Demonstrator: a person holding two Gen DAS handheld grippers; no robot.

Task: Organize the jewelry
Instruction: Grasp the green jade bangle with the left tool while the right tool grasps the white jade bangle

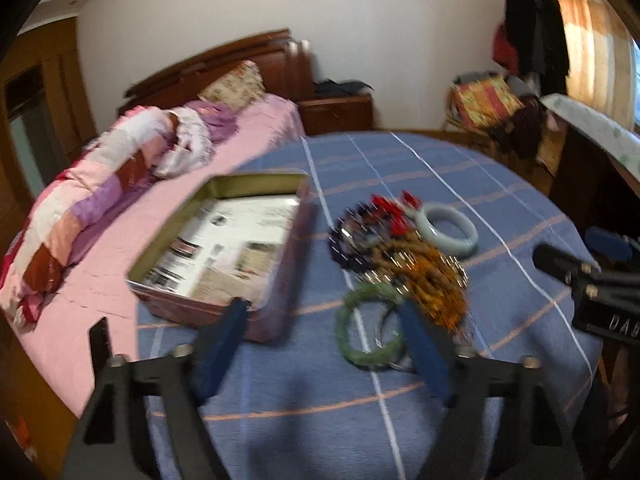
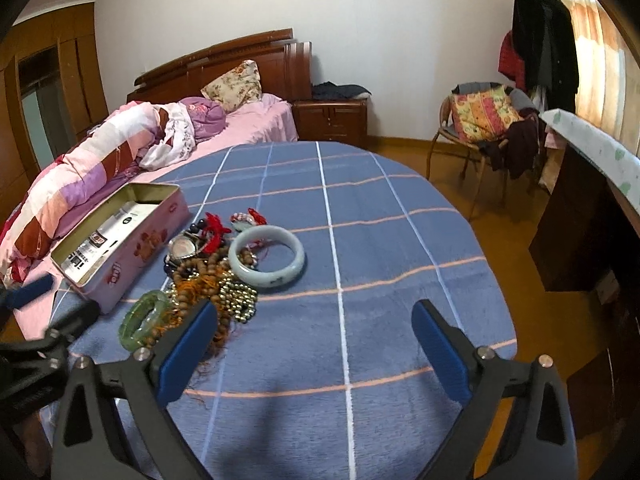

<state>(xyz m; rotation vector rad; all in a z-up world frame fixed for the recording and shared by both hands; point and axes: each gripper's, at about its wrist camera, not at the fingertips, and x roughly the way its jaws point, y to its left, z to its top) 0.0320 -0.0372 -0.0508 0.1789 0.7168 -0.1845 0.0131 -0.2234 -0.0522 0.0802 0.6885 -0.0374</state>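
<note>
Both grippers hover low over the blue checked cloth (image 2: pixel 380 240), pointing forward. Taking the pink tin (image 2: pixel 120 256) as landmark: it lies open at the cloth's left edge, holding only printed paper (image 1: pixel 236 240). Just right of the tin sits the jewelry heap (image 2: pixel 212 276), with a pale bangle (image 2: pixel 267 262) on its far-right side and a green bangle (image 2: pixel 144 318) near the tin's front corner. The left gripper (image 1: pixel 324 344), blurred, spreads wide, its fingers flanking the green bangle without holding it. The right gripper (image 2: pixel 314 344) gapes wide and empty, right of the heap.
</note>
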